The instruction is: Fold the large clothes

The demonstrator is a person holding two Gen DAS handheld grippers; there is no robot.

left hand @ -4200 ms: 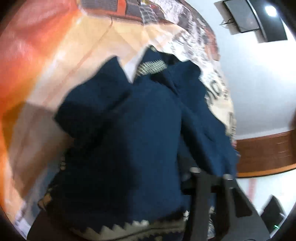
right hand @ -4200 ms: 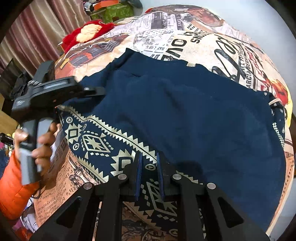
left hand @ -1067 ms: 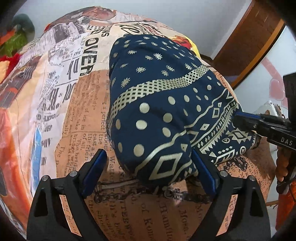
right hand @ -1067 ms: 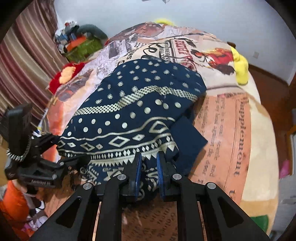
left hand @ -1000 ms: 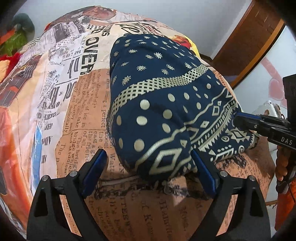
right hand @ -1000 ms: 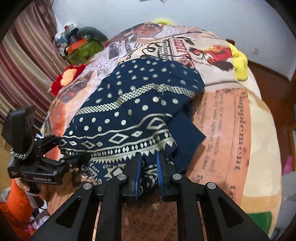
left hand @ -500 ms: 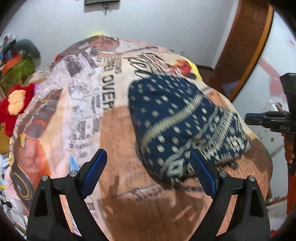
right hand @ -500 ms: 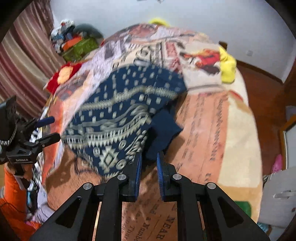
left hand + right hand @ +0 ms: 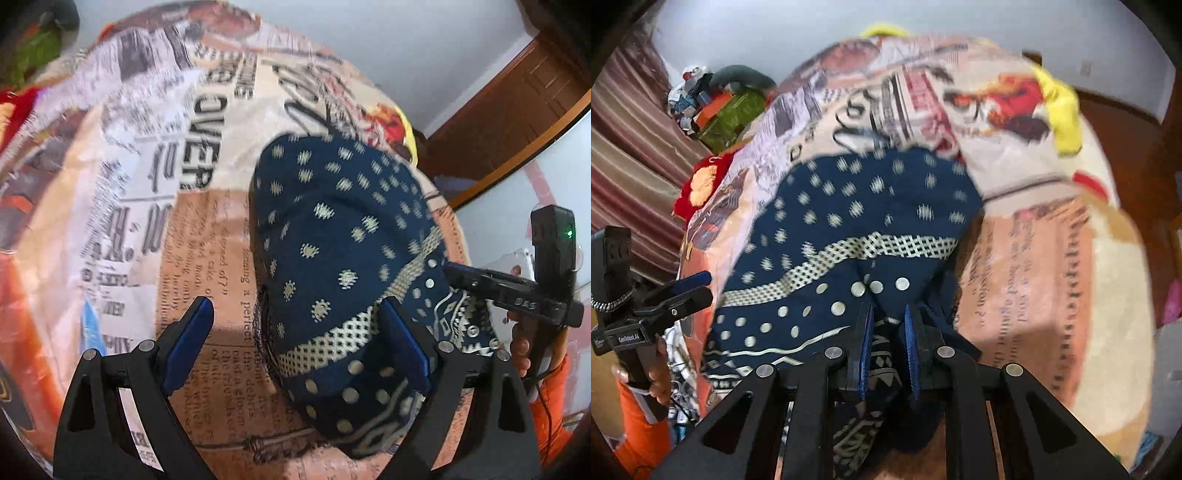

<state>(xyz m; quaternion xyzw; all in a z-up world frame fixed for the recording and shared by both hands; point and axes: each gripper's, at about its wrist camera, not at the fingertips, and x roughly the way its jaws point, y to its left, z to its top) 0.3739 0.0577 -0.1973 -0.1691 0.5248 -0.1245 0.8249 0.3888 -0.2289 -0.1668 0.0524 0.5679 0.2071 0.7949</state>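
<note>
A folded navy garment [image 9: 332,240] with cream dots and bands lies on the newspaper-print bed cover [image 9: 207,240]. My left gripper [image 9: 295,332] stands wide open just above the garment's near left edge; its right finger [image 9: 402,343] is over the cloth and its left finger over bare cover. In the right wrist view the garment [image 9: 857,206] fills the middle. My right gripper [image 9: 888,332] hovers at the garment's near patterned edge. Its jaws are narrowly apart and opening, cloth shows in the gap, and the pads do not press on it. Each view also shows the other gripper: right [image 9: 452,271], left [image 9: 701,286].
A person's hands in orange sleeves [image 9: 639,424] hold both grippers. A red plush toy [image 9: 701,184] and a green box [image 9: 727,114] lie at the far left of the bed by a striped curtain [image 9: 628,155]. A yellow cloth [image 9: 1060,107] lies far right; a wooden door [image 9: 517,122] stands behind.
Both grippers drew back from the garment, then came close over it again. The left one now sits at the garment's left edge. The right jaws have parted slightly.
</note>
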